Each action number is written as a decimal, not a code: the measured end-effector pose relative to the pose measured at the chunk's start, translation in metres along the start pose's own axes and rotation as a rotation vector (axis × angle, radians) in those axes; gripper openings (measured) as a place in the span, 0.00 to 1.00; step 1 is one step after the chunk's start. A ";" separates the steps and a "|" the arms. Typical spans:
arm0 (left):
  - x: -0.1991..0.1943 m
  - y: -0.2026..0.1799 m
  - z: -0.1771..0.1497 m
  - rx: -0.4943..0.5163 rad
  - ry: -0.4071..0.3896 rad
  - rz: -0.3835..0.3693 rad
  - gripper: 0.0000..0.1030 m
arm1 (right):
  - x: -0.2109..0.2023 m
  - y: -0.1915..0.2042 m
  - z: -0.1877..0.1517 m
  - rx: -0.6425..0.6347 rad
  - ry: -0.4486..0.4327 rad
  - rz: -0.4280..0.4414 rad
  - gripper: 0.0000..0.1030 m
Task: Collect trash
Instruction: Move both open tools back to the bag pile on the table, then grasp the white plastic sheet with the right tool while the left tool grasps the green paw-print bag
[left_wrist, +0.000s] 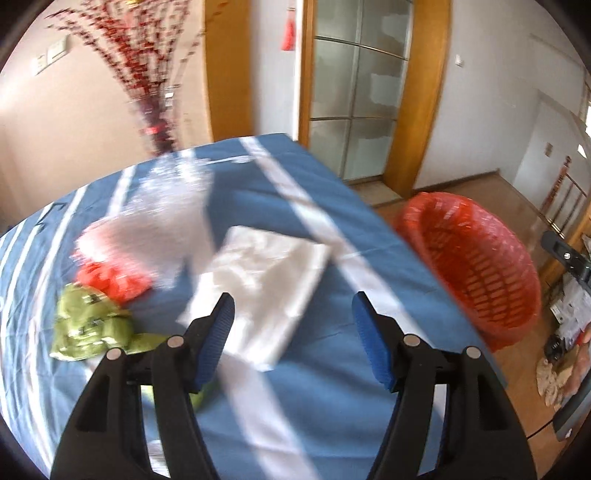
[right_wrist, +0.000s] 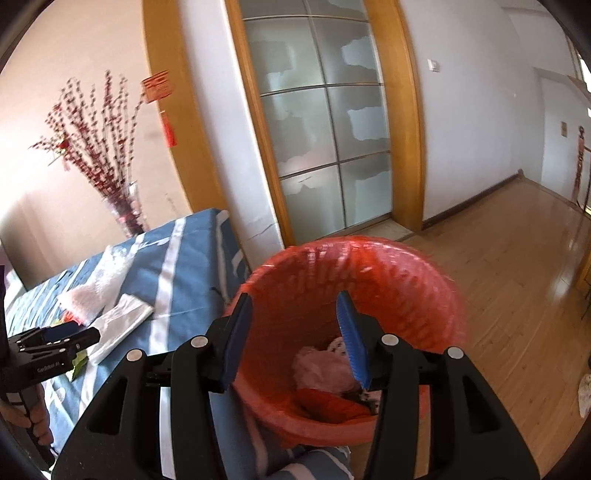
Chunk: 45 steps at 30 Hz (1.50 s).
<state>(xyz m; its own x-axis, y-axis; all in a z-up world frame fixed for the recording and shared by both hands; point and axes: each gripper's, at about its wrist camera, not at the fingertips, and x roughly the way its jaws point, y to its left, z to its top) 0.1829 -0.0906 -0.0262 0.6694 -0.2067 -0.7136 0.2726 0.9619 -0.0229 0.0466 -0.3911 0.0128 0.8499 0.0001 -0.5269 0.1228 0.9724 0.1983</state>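
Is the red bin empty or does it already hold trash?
Holds trash: red bin has crumpled pink and red wrappers at the bottom.

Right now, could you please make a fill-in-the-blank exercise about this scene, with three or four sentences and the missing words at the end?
1. The right gripper hangs open above the ____ basket.
2. The white plastic bag lies on the table's blue cloth, which has ____ stripes.
3. The left gripper holds ____ between its fingers.
4. Beside the red wrapper lies a crumpled ____ wrapper.

Missing words: red; white; nothing; green
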 end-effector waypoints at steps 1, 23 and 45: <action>-0.003 0.011 -0.002 -0.013 -0.004 0.018 0.63 | 0.001 0.006 0.000 -0.011 0.004 0.010 0.47; -0.056 0.198 -0.049 -0.306 -0.048 0.280 0.63 | 0.090 0.214 -0.022 -0.223 0.287 0.310 0.47; -0.050 0.217 -0.061 -0.337 -0.030 0.244 0.63 | 0.125 0.241 -0.045 -0.315 0.383 0.181 0.09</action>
<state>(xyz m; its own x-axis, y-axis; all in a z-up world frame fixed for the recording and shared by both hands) 0.1663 0.1395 -0.0386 0.7076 0.0339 -0.7058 -0.1347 0.9870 -0.0876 0.1597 -0.1466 -0.0428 0.5876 0.2027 -0.7833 -0.2192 0.9718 0.0870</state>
